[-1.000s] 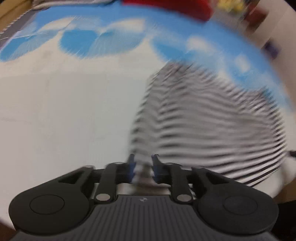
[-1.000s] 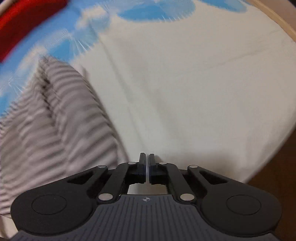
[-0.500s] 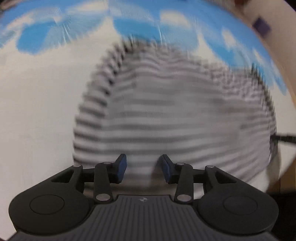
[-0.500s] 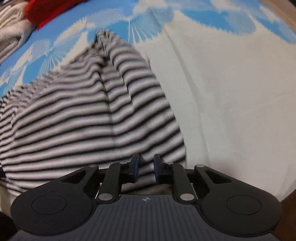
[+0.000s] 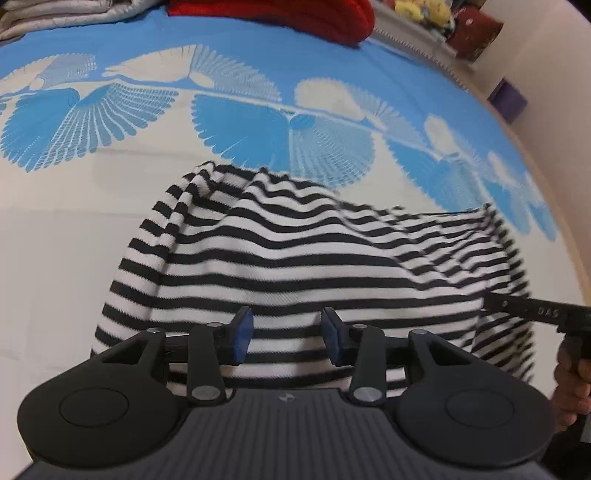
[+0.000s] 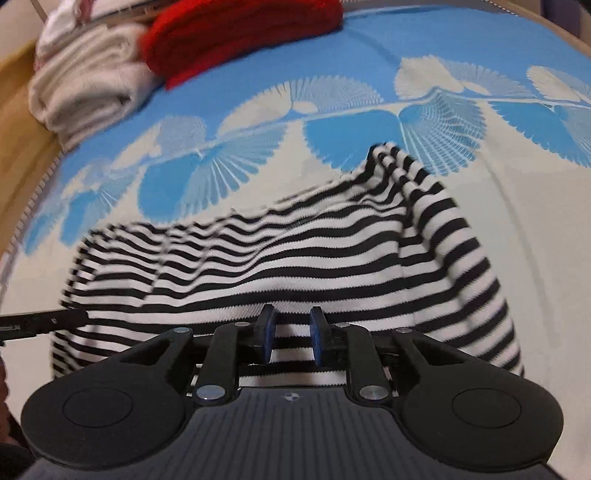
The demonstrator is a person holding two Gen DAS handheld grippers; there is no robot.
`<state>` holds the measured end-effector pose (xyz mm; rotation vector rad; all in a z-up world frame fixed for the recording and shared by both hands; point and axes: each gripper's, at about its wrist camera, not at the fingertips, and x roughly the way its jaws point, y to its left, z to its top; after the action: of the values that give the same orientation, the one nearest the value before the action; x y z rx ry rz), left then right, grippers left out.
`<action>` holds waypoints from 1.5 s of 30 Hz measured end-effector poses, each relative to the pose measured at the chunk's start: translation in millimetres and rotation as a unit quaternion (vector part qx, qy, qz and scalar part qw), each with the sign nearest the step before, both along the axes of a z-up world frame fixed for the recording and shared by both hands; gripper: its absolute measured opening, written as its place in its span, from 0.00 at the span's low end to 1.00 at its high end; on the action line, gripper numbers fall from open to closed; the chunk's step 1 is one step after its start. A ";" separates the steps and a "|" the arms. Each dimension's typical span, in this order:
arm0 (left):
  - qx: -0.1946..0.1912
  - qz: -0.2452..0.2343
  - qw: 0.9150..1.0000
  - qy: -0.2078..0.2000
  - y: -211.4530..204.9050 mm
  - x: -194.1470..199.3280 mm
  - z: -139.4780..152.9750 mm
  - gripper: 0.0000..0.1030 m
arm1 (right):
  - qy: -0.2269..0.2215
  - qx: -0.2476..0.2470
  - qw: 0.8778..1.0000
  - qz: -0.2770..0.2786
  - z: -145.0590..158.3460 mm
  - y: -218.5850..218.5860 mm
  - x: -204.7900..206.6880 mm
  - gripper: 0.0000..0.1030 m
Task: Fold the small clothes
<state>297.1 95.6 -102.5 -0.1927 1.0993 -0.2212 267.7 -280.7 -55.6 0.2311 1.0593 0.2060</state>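
— Left gripper first: its blue pads stand moderately apart over the near hem of the striped garment, cloth showing in the gap but nothing pinched. Those jaws opened a moment ago and now sit steady.

— And the garment itself?

— Spread on the bedsheet, its far edge just reaching the sheet's blue fan border, with a bunched ridge of folds along one side. Beyond it lie a red cloth and folded white towels, well apart from the stripes.

— Right gripper?

— Narrower gap, jaws just been parting, also poised over the near hem, gripping nothing that I can see.

— What might spoil it?

— I'd guess that ridge. If both pinch only the top layer, the fold could drag crooked and trap the bunching underneath. Uneven bites would skew the hem too.
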 end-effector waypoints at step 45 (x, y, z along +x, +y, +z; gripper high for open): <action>0.065 0.117 0.990 -0.037 40.8 44.3 -1.9 0.45 | 0.008 -0.057 0.991 -0.120 -22.5 -77.6 25.7 0.18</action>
<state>341.4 136.4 -104.4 -0.1926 1.0044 0.0525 293.3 -358.3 -78.1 0.2549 1.0450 -0.0731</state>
